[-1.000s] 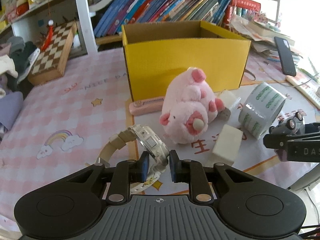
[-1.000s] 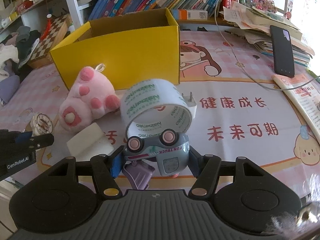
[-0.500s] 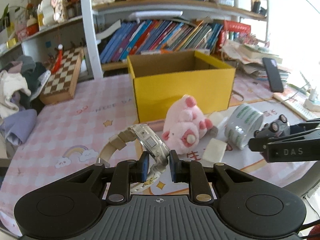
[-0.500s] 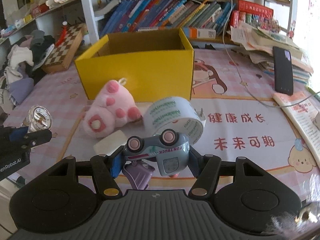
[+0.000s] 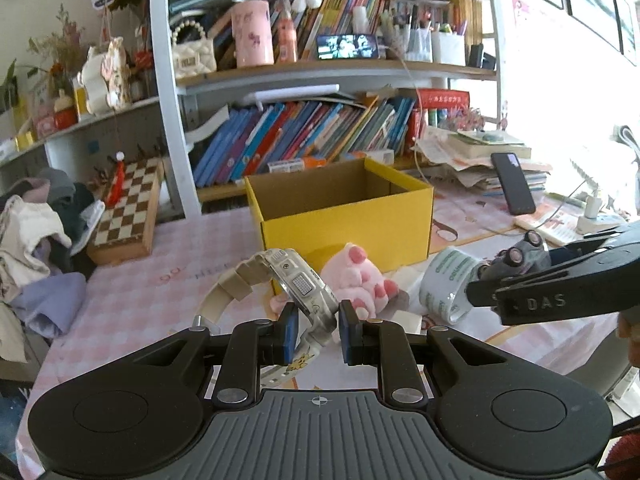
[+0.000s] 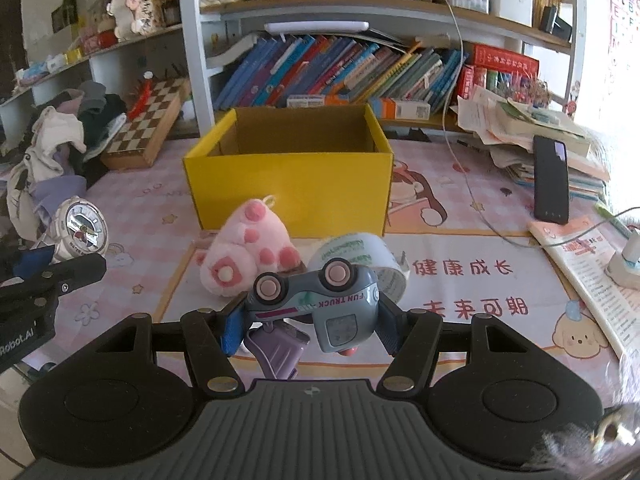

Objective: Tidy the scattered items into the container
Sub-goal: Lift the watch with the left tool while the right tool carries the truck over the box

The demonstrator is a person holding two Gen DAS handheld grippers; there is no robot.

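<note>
**A:** What have you got, and why hold it that way?

**B:** My left claw [image 5: 319, 330] is clamped on the watch [image 5: 298, 292], pinching the case edge-on so the strap arcs up and away to the left instead of dangling under the pads. My right claw [image 6: 310, 320] is clamped on the toy truck [image 6: 320, 300], wheels up, squeezed across its body. Both are lifted clear of the table, which I judge suits carrying them over a wall, not sliding them.

**A:** And the container?

**B:** The yellow box [image 6: 290, 184] stands open straight ahead of both claws, toward the table's far edge by the bookshelf. From these views I see only its inner walls, not its floor, so I can't say what's in it.

**A:** Anything between?

**B:** The pink plush [image 6: 244, 256] lies just before the box's front wall, with the tape roll [image 6: 362, 260] on edge beside it, to its right. Both sit on the mat, outside the box.
</note>
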